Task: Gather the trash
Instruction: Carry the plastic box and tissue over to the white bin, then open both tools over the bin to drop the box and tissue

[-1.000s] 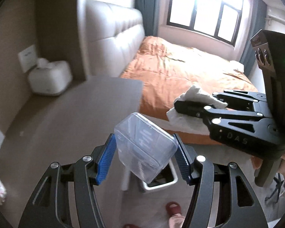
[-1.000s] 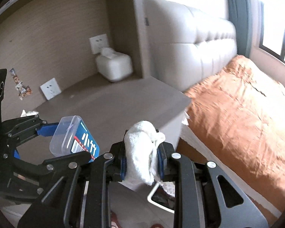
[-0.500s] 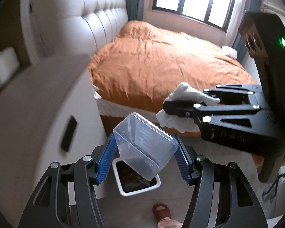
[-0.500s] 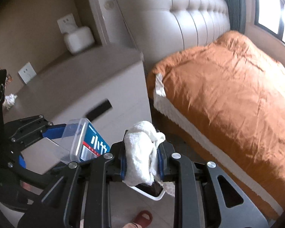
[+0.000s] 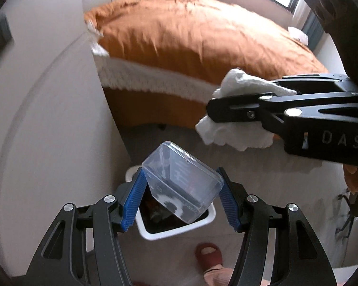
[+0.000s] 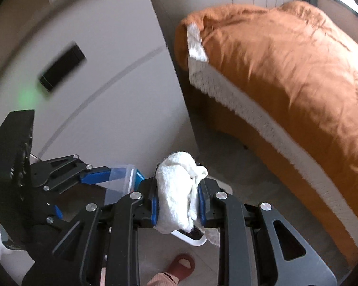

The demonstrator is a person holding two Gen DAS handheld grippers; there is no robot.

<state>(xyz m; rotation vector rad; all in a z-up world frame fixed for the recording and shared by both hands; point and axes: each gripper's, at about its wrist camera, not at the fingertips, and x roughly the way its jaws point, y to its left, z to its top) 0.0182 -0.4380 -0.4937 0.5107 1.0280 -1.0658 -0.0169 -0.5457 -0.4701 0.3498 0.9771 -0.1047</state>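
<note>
My left gripper (image 5: 181,199) is shut on a clear plastic box (image 5: 182,182), tilted, just above the white trash bin (image 5: 176,228) on the floor. The bin holds dark rubbish. My right gripper (image 6: 177,201) is shut on a crumpled white tissue (image 6: 179,195); from the left wrist it shows to the upper right, the tissue (image 5: 238,109) bulging out of its jaws. From the right wrist, the left gripper (image 6: 93,178) with the box (image 6: 121,181) sits at lower left, and a corner of the bin (image 6: 191,238) peeks out below the tissue.
A white cabinet (image 5: 47,119) stands close on the left, its dark handle slot (image 6: 62,66) facing me. The bed with an orange cover (image 5: 202,35) fills the right. A foot in a red slipper (image 5: 208,258) stands on the floor beside the bin.
Both grippers have sunk from above the cabinet top down toward the floor, still holding the box and the tissue. The bin has grown larger and now lies right under the left gripper.
</note>
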